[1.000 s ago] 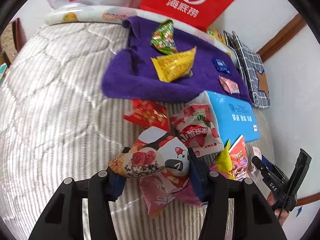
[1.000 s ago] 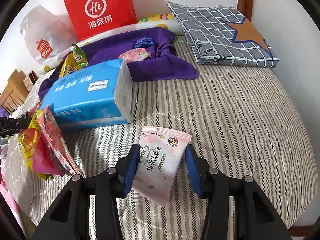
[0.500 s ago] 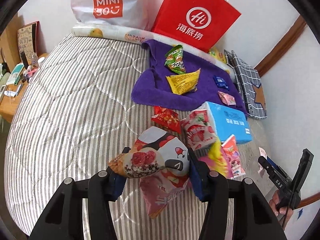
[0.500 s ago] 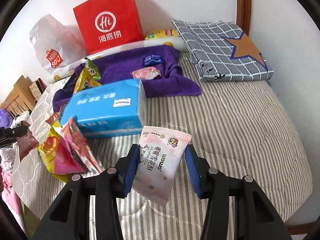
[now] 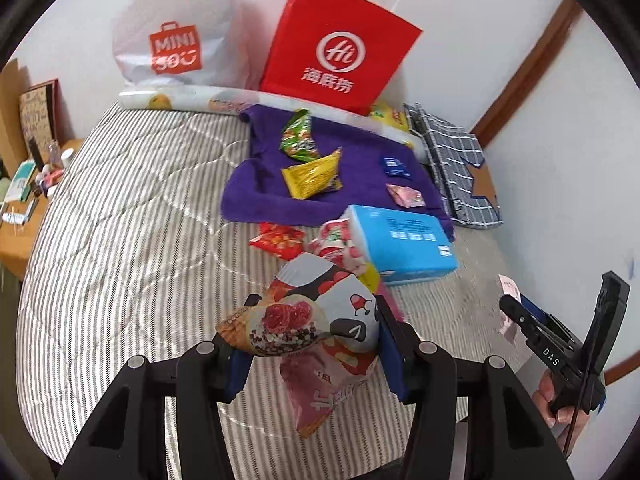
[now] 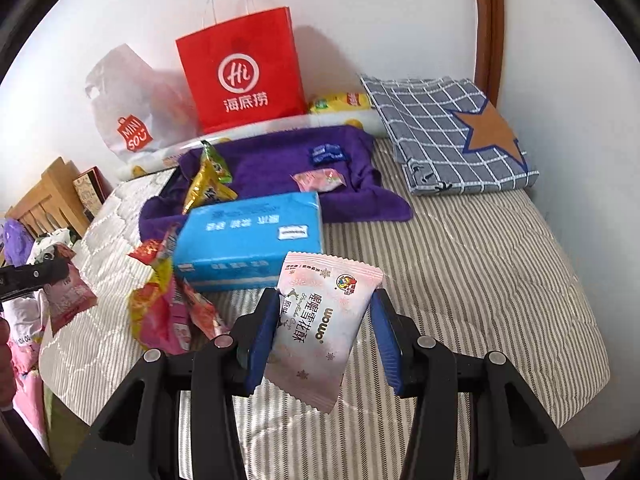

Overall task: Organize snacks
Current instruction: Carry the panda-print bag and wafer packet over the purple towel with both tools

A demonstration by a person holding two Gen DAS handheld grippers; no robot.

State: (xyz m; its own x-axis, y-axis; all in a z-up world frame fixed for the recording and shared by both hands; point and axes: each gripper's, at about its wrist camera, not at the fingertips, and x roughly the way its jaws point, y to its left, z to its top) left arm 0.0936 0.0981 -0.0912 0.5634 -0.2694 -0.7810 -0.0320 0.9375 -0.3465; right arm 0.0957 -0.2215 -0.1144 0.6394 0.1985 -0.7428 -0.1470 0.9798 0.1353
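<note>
Bright, even light fills both fisheye views, casting soft shadows. Straight lines bow toward dark circular borders. Slight blur softens distant detail.

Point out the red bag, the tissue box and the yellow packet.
red bag (image 6: 244, 76), right wrist view, front face at the logo
tissue box (image 6: 248, 236), right wrist view, top face
yellow packet (image 5: 314, 174), left wrist view, middle

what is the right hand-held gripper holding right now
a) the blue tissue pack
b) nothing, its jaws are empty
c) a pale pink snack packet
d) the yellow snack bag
c: in the right wrist view the right hand-held gripper has its blue pads closed on a pale pink snack packet, lifted off the striped bed, while the blue tissue pack lies behind it.
</note>
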